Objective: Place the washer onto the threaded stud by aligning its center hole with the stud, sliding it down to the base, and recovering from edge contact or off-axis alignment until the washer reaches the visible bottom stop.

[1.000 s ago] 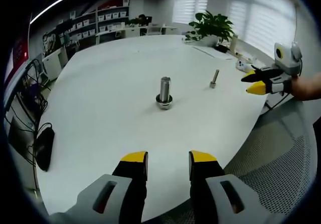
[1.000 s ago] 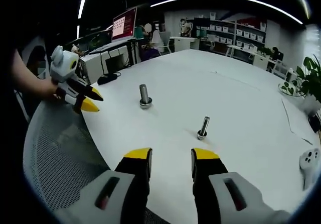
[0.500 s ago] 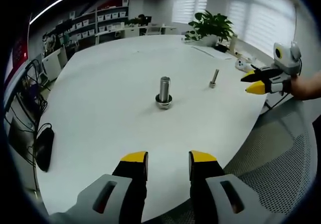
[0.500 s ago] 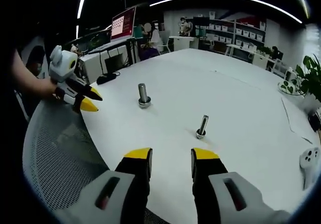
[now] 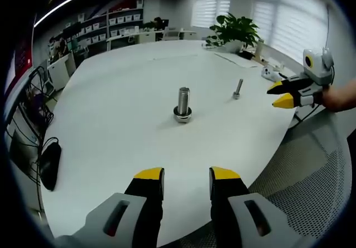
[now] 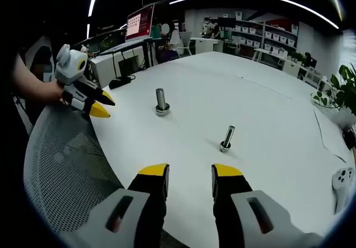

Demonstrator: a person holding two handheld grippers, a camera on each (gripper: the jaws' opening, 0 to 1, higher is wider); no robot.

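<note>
A thick threaded stud [image 5: 183, 100] stands upright mid-table on the white table [image 5: 122, 120], with a wider metal ring [image 5: 182, 113] around its base. A thin bolt [image 5: 237, 88] stands upright further right. My left gripper [image 5: 186, 175] hovers open over the table's near edge, nothing between its jaws. The right gripper [image 5: 281, 94] comes in from the right, off the table edge, held by a hand. In the right gripper view the stud [image 6: 162, 101] and the thin bolt [image 6: 227, 137] stand ahead; my right gripper [image 6: 190, 173] is open and holds nothing. The left gripper [image 6: 99, 104] shows at the left.
A mesh chair [image 5: 311, 192] sits below the table's rounded edge. A black object [image 5: 49, 164] lies at the table's left side. A potted plant [image 5: 236, 30] and papers are at the far end. A white controller [image 6: 342, 178] lies at the right.
Both views have shifted slightly with the hands. The stud and the thin bolt stand where they were, and both grippers stay open.
</note>
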